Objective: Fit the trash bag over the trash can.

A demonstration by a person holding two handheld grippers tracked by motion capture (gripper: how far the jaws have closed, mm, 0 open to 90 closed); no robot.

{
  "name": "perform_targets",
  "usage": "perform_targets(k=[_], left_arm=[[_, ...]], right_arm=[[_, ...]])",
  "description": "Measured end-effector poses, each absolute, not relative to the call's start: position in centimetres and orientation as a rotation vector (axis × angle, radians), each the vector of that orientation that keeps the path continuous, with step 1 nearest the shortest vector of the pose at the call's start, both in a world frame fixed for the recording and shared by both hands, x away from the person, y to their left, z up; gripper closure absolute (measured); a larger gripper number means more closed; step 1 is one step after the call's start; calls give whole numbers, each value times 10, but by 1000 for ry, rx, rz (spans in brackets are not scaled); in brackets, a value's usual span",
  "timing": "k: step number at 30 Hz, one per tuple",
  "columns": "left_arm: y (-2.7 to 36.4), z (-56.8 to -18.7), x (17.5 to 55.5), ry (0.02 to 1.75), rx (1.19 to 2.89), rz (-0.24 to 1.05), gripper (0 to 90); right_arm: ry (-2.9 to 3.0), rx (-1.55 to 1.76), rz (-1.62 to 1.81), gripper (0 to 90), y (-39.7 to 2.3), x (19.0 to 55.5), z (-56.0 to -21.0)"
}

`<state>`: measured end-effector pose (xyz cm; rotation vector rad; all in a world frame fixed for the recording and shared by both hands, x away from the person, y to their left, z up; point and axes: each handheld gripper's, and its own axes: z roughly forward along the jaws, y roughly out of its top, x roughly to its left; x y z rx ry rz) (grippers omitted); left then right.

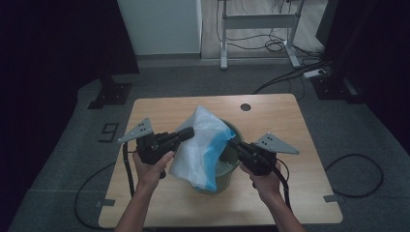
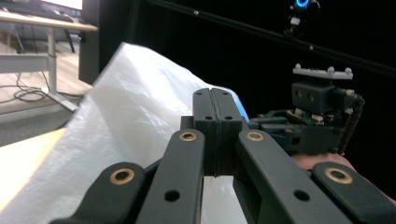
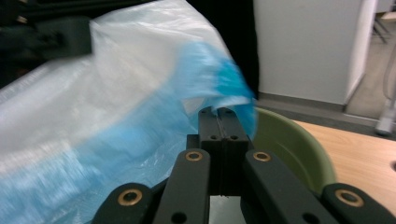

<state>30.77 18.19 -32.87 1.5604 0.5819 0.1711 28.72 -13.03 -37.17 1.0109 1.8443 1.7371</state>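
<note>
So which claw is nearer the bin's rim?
Right. The right claw sits at the rim of the bin, shut on the bag. The left claw is out to the bin's left, shut on the bag's other side.

Your plastic bag (image 1: 200,145) is translucent white with a bright blue band along its edge, and it sits in a dull olive-green bin (image 1: 227,171). You hold a black left gripper (image 1: 187,134) and a black right gripper (image 1: 231,143), each with a grey three-cornered plate and brass-coloured rivets. The bench (image 1: 275,116) is pale wood grain, standing on a grey carpet floor (image 1: 72,159).
</note>
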Motion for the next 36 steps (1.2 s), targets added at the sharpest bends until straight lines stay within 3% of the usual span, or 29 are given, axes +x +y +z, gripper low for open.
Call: perform_targets(k=[13,21,27,36], left_arm=[[202,-338,329,697,1466,230,900],[210,-328,341,695,1417,275,900],[224,-318,330,677,1375,327,899],[241,-345,295,665,1419,336,899]], right_arm=[[1766,1043,1578,894,-171,291,-361],[1678,1016,1551,894,-184,306,-326],[1605,950,1593,893,-183,299,-305],[1658,941,1616,893,-186,269,-335]])
